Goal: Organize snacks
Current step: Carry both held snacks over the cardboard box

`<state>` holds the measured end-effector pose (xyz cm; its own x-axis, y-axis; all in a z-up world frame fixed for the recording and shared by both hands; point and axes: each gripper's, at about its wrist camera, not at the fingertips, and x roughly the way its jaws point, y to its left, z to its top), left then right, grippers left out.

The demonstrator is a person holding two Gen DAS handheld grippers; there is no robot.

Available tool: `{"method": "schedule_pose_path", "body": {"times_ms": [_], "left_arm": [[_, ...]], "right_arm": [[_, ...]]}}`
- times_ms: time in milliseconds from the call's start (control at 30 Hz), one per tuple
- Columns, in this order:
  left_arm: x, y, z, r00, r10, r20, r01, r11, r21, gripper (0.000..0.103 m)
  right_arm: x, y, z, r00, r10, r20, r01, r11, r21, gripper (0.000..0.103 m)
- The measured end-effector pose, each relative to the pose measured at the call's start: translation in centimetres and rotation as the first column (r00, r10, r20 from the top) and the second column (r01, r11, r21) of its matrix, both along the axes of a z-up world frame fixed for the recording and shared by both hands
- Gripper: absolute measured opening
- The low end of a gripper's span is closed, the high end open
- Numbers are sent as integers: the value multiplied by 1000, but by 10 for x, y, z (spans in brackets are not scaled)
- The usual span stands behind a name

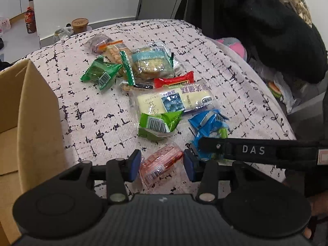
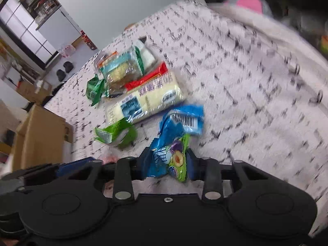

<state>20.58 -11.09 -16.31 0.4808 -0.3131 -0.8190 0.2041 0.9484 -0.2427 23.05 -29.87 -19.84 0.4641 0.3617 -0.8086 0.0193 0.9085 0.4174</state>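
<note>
Left gripper (image 1: pixel 162 165) part open, straddling a pink-red clear-wrapped snack packet (image 1: pixel 161 165); pads not visibly pressing it, packet lies flat on the patterned cloth surface (image 1: pixel 92 119). Its long axis runs diagonally, roughly along the gripper's reach, so the jaws cross its short width. Right gripper (image 2: pixel 169 160) clamped on a crumpled blue-and-green foil snack pouch (image 2: pixel 174 143). Open cardboard box (image 1: pixel 30 112) at the surface's left edge, nearer the left hand.

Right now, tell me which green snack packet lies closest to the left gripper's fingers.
The bright lime-green packet, barcode up, beside the blue packet. The darker green packet lies farther off, nearer the cardboard box.
</note>
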Motion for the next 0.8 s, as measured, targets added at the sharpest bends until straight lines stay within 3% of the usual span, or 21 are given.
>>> {"method": "schedule_pose_path", "body": {"times_ms": [200,433,800], "left_arm": [[-4,9,11,999,26,27,-26,999,-31,44],[-12,12,27,997,8,79,-6,1000,-30,44],[-20,35,64,984,55,170,-51,998,-27,44]], "right_arm": [[-10,-5,14,1000,0,14,0,1000,10,29],[-20,1,40,995,16,95,-17,1000,9,28],[-30,15,78,978,10,210,-13,1000,15,28]]}}
